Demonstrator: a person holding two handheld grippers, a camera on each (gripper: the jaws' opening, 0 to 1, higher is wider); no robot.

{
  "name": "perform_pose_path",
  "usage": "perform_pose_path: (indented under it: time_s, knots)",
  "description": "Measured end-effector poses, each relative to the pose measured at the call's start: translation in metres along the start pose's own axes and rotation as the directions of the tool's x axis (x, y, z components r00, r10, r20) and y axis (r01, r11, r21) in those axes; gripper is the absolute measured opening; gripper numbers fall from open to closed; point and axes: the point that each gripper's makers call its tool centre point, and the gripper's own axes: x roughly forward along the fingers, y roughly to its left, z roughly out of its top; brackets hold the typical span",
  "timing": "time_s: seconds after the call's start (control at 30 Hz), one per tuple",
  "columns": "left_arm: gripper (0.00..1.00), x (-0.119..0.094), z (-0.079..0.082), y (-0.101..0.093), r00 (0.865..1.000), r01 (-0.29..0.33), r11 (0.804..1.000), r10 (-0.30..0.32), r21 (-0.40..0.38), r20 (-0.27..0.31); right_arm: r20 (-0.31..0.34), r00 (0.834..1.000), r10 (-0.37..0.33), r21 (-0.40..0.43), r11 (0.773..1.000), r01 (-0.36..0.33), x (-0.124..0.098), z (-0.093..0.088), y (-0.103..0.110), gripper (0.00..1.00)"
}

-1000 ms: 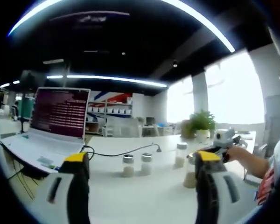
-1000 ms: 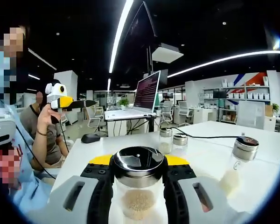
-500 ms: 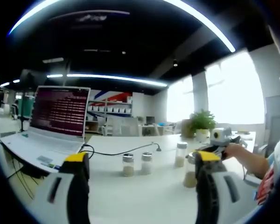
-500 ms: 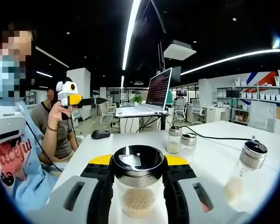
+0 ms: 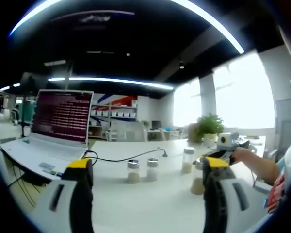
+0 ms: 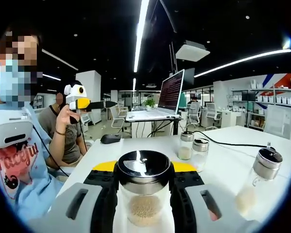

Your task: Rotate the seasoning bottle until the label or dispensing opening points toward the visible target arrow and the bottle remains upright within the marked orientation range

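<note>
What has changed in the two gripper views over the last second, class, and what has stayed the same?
The right gripper, shut on the seasoning bottle, has swung: the laptop, the pair of small jars and the jar on the right all slid rightward in its view. The bottle's lid markings have turned a little between the jaws. The grip is unchanged. The left gripper stays open and still above the table.

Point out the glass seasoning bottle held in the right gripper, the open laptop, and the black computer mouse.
Glass seasoning bottle with shiny black cap [image 6: 143, 171]: right gripper view, on its cap.
Open white laptop [image 5: 62, 116]: left gripper view, on its screen.
Black computer mouse [image 6: 110, 139]: right gripper view, on its top.
</note>
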Motion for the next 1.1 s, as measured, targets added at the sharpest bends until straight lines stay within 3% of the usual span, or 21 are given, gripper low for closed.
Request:
perform_pose_path:
  time_s: [0.37, 0.5, 0.57, 0.7, 0.8, 0.9, 1.0, 1.1]
  knots:
    - [0.98, 0.001, -0.001, 0.001, 1.0, 0.007, 1.0, -0.007, -0.006, -0.005, -0.02, 1.0, 0.006, -0.017, 1.0, -0.006, -0.001, -0.005, -0.001, 0.41]
    - [0.98, 0.002, -0.002, 0.0, 1.0, 0.008, 1.0, -0.008, 0.001, -0.006, -0.031, 1.0, -0.003, 0.008, 1.0, 0.003, 0.0, -0.008, 0.0, 0.5]
    - [0.98, 0.002, -0.002, 0.0, 1.0, 0.012, 1.0, -0.012, 0.0, -0.007, -0.009, 0.999, -0.044, 0.063, 0.997, 0.045, -0.001, -0.004, -0.004, 0.51]
    - [0.98, 0.004, -0.003, -0.001, 1.0, 0.017, 1.0, -0.017, -0.005, -0.011, 0.0, 0.994, -0.107, 0.051, 0.993, 0.107, -0.003, 0.003, -0.007, 0.63]
    - [0.98, 0.005, -0.003, -0.001, 1.0, 0.019, 1.0, -0.019, -0.004, -0.012, -0.036, 0.984, -0.177, 0.042, 0.983, 0.179, -0.004, 0.001, -0.006, 0.7]
    - [0.98, 0.006, -0.005, -0.002, 1.0, 0.019, 1.0, -0.02, -0.004, -0.015, -0.081, 0.968, -0.237, 0.064, 0.968, 0.242, -0.005, -0.005, -0.005, 0.7]
    - [0.98, 0.006, -0.005, -0.002, 1.0, 0.019, 1.0, -0.019, -0.005, -0.016, -0.06, 0.958, -0.281, 0.053, 0.957, 0.285, -0.004, -0.002, -0.004, 0.72]
    - [0.97, 0.005, -0.005, -0.002, 1.0, 0.018, 1.0, -0.018, -0.01, -0.013, -0.061, 0.924, -0.377, 0.099, 0.919, 0.382, -0.009, -0.004, -0.009, 0.71]
